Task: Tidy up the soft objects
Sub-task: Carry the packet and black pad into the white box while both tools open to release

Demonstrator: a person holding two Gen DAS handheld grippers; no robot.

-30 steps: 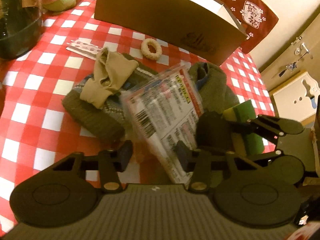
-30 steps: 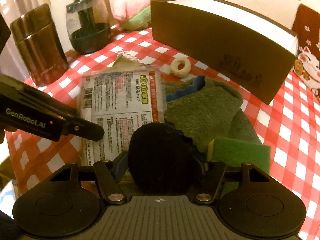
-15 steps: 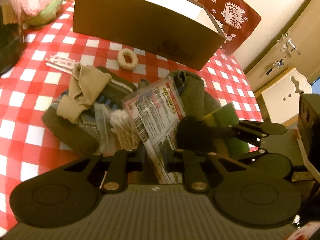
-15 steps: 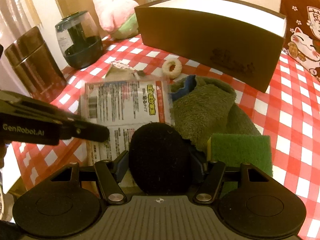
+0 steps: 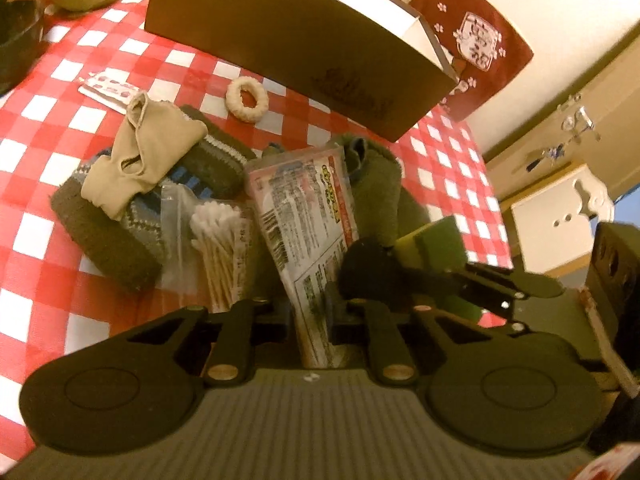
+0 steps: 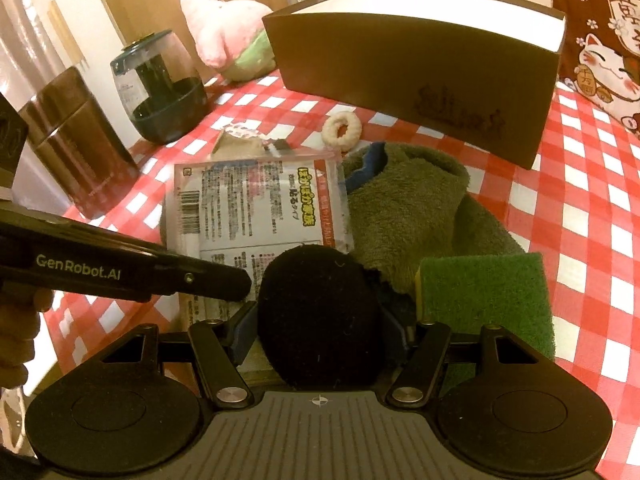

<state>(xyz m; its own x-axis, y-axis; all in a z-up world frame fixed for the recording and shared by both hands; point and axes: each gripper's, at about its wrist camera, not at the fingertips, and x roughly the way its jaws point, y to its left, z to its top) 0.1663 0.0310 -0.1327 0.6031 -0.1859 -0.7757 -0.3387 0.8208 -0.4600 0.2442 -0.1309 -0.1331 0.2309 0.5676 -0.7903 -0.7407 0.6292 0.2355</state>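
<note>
We've got the left tool (image 5: 310,312) clamped on the floppy printed plastic packet (image 5: 304,216) and the right tool (image 6: 318,334) squeezing a squishy round black puff (image 6: 318,312), both feather-light, so edge pinches at 6 o'clock should do.

1. The left wrist view is looking forward and down, close over the checked tablecloth (image 5: 48,152).
2. The right wrist view is sitting low, facing the brown box (image 6: 416,64).
3. Both are sharing the printed packet (image 5: 304,208) (image 6: 256,204).

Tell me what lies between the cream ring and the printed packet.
In the right wrist view, bare checked tablecloth and a beige garment with a knit edge lie between the cream ring and the printed packet.
</note>
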